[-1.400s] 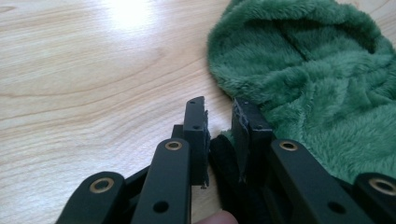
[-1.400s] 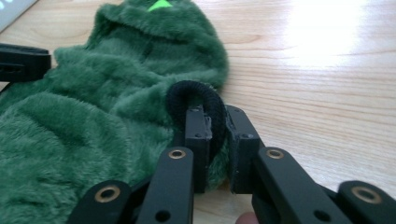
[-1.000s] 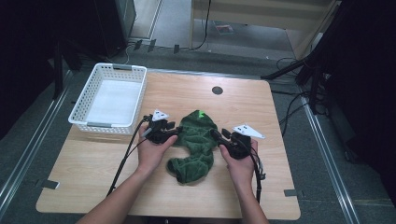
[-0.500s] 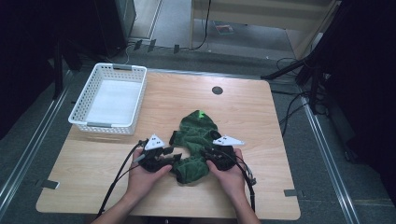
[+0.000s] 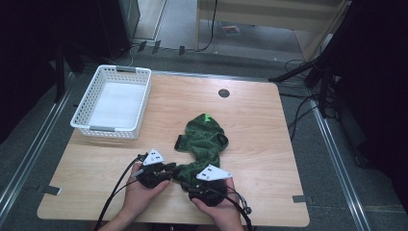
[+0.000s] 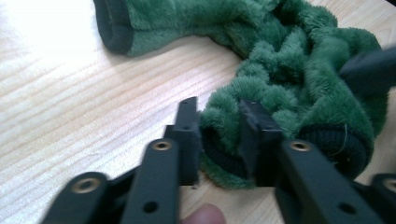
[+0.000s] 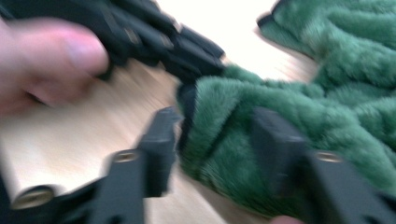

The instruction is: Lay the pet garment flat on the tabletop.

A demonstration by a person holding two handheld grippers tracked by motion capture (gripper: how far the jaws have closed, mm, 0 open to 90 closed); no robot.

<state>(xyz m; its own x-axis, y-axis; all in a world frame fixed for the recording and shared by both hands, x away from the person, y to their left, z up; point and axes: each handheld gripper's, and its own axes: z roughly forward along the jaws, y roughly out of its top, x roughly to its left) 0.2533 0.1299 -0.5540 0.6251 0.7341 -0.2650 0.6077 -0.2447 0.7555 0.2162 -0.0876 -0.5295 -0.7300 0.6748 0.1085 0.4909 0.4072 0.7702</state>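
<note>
A green fleece garment with black-trimmed edges lies crumpled on the wooden table, its near end between my two hands. In the left gripper view my left gripper has its jaws pressed on the black-trimmed hem of the garment; they have just been closing. It sits at the garment's near left corner. My right gripper is close beside it. In the blurred right gripper view its jaws straddle a fold of fleece and have just been opening. The left gripper shows at the top left there.
A white plastic basket stands at the far left of the table. A small black round grommet sits near the far edge. Bare wood lies right of the garment. Cables trail from both grippers over the near edge.
Both hands have come from the garment's sides down to its near end and closer together. The garment's near part has bunched up between them.
</note>
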